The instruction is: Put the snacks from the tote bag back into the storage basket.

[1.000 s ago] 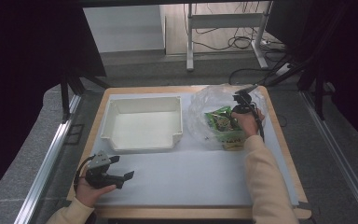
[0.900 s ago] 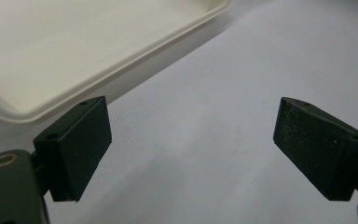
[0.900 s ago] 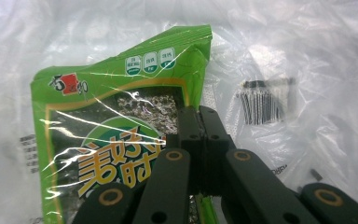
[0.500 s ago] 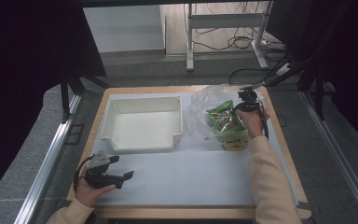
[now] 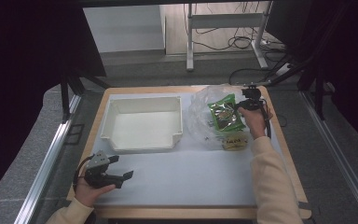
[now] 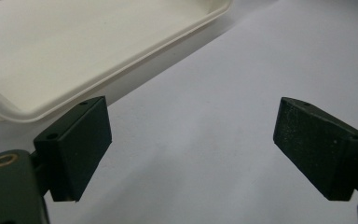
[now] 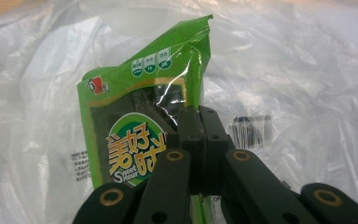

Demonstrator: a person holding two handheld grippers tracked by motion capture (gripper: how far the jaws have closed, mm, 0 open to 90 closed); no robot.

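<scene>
The right gripper [image 7: 200, 116] is clamped on the right edge of a green snack packet [image 7: 142, 135], which is held upright in front of a crumpled clear plastic bag [image 7: 307, 70]. The packet is judged light, thin and crinkly, with a glossy film that could slip; the flat side seam now pinched is considered the soundest place to hold it, as the contents are probably brittle. A yellow packet [image 5: 235, 140] lies in the bag just below the gripper. To the gripper's left, a white tray [image 5: 144, 142] stands close beside the bag, with raised walls to be cleared. The left gripper [image 5: 114, 175], jaws apart and holding nothing, rests near the tray's front corner. Bare table [image 5: 191, 182] is available toward the person.
</scene>
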